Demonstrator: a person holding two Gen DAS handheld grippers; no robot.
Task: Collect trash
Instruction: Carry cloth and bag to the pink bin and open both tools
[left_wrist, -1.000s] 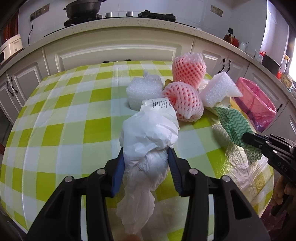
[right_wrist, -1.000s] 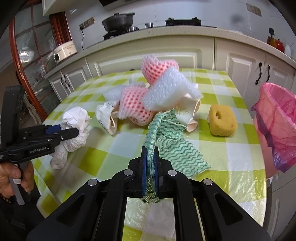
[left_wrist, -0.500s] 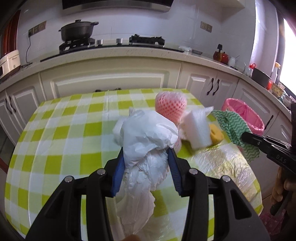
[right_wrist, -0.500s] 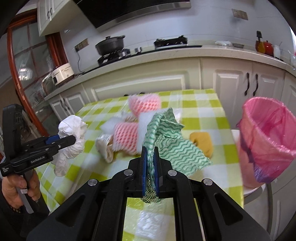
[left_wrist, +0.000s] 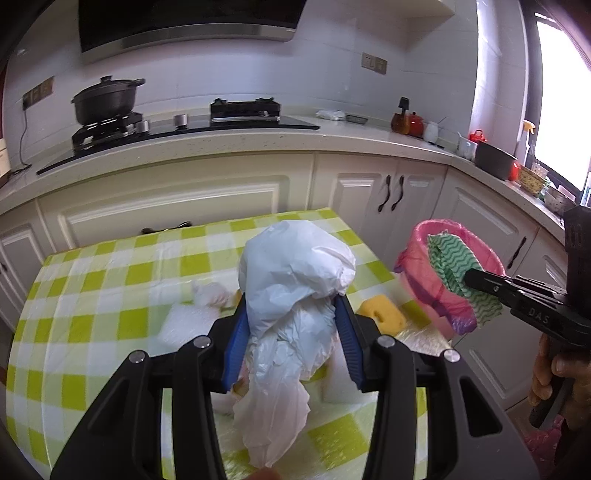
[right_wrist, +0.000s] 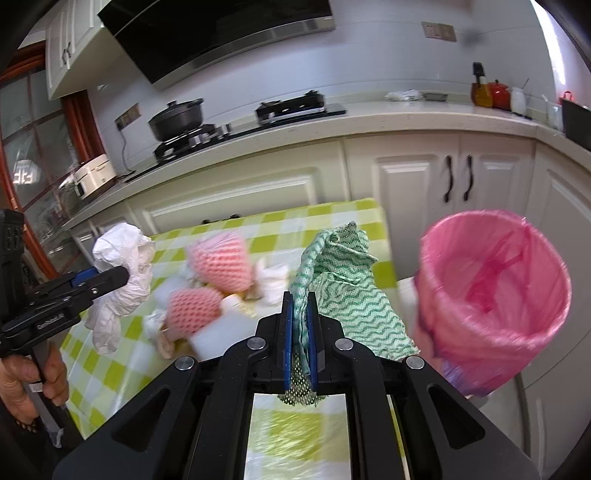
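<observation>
My left gripper (left_wrist: 291, 306) is shut on a crumpled white plastic bag (left_wrist: 295, 280) and holds it above the checked table (left_wrist: 110, 273). It also shows in the right wrist view (right_wrist: 122, 273). My right gripper (right_wrist: 300, 299) is shut on a green wavy-patterned cloth (right_wrist: 343, 280) and holds it in the air just left of the pink-lined trash bin (right_wrist: 491, 295). In the left wrist view the cloth (left_wrist: 448, 258) hangs in front of the bin (left_wrist: 428, 295). Pink foam fruit nets (right_wrist: 218, 258), white foam pieces and a yellow sponge (left_wrist: 380, 314) lie on the table.
The bin stands off the table's right edge, by white cabinets (right_wrist: 458, 181). A kitchen counter with a black pot (left_wrist: 103, 103) and a hob runs behind the table. The trash pile sits at the table's right half.
Both grippers have risen and swung right toward the bin, each carrying its load. The green cloth has left the table and now hangs beside the bin.
</observation>
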